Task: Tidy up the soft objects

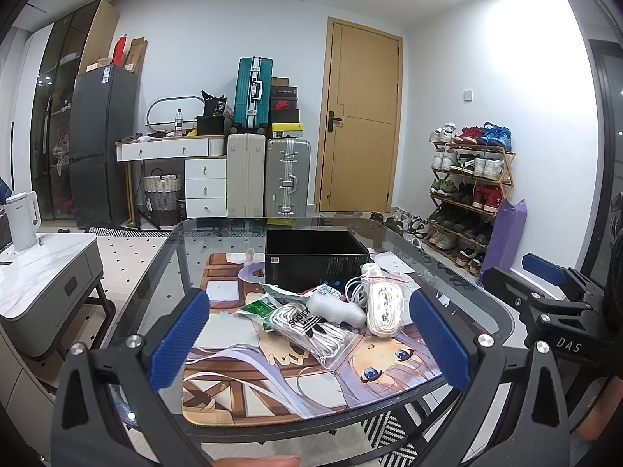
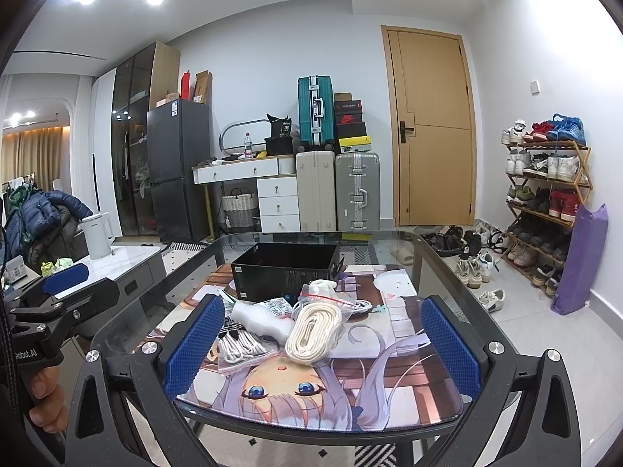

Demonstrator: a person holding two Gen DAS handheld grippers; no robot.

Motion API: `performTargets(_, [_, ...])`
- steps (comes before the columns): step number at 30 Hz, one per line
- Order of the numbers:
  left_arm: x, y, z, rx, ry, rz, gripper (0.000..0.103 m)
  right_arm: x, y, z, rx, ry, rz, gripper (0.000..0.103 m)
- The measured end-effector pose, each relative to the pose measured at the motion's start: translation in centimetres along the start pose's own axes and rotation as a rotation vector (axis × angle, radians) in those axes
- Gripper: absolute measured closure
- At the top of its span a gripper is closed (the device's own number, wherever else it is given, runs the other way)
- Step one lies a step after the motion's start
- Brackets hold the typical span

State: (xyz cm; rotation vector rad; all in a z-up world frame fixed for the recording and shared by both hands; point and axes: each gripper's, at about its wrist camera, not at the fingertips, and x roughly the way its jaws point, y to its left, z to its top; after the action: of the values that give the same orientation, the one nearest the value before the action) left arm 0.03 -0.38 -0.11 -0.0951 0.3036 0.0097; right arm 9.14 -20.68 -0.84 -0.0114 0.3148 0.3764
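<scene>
A pile of soft items lies on an anime-print mat (image 1: 296, 385) on a glass table (image 1: 163, 264): a clear bag of white Adidas laces (image 1: 311, 329), a bag of cream laces (image 1: 385, 307), a white foam piece (image 1: 335, 305), a green packet (image 1: 259, 307) and white cable (image 1: 354, 286). An open black box (image 1: 315, 258) stands behind them. My left gripper (image 1: 307, 342) is open and empty, hovering in front of the pile. My right gripper (image 2: 321, 344) is open and empty, facing the cream laces (image 2: 313, 332), the Adidas bag (image 2: 239, 344) and the box (image 2: 284, 272).
A grey side cabinet (image 1: 46, 284) with a white kettle (image 1: 21, 220) stands left of the table. A shoe rack (image 1: 467, 194), loose shoes (image 2: 473, 268) and a purple bag (image 2: 580, 260) are on the right. Suitcases, drawers and a door line the back wall.
</scene>
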Motion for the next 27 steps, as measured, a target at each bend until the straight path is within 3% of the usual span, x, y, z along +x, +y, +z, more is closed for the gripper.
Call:
performTargets(24, [0.6,0.5,0.0,-0.019,0.030,-0.004,0.000,0.5,0.0,0.0,0.013,0.018,-0.006,0.001])
performTargets(27, [1.5,0.7,0.3,-0.022,0.069,-0.007,0.000,2.0,-0.1,0.9,0.015,0.071,-0.072,0.001])
